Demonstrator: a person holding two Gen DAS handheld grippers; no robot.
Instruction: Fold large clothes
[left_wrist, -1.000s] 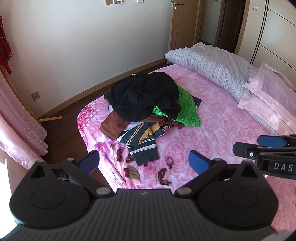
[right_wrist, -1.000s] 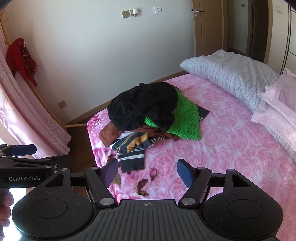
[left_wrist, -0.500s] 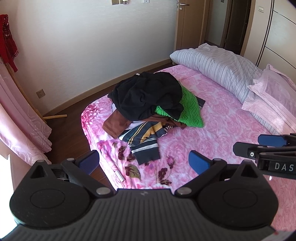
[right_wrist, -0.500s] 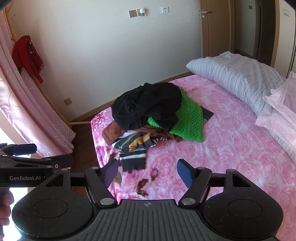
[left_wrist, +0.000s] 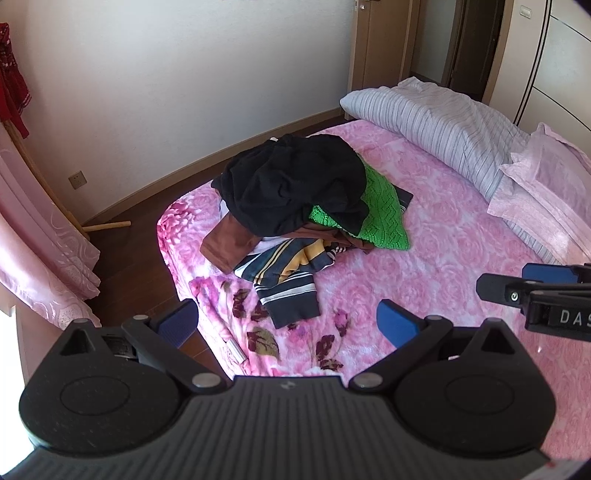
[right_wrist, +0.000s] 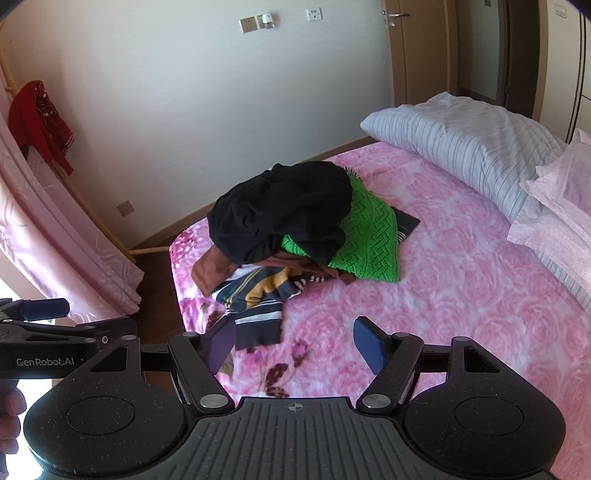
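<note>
A heap of clothes lies near the foot corner of a bed with a pink rose blanket (left_wrist: 443, 266) (right_wrist: 461, 295). On top is a black garment (left_wrist: 291, 184) (right_wrist: 280, 206), beside it a green knit (left_wrist: 384, 214) (right_wrist: 369, 236), under them a brown piece (left_wrist: 225, 243) (right_wrist: 207, 273) and a navy striped garment (left_wrist: 288, 284) (right_wrist: 255, 310). My left gripper (left_wrist: 288, 325) is open, held above the bed's near edge, short of the heap. My right gripper (right_wrist: 293, 345) is open too, empty, hovering just before the striped garment.
A striped grey duvet (left_wrist: 436, 122) (right_wrist: 461, 144) and pink pillows (left_wrist: 546, 184) (right_wrist: 561, 206) lie at the bed's head on the right. Pink curtains (left_wrist: 40, 258) (right_wrist: 55, 236) hang left, with a wooden rack and a red cloth (right_wrist: 40, 122). Dark wood floor (left_wrist: 125, 266) runs along the wall.
Both views have shifted slightly so the clothes heap sits a bit further right and lower in frame. Both grippers stay open and empty.
</note>
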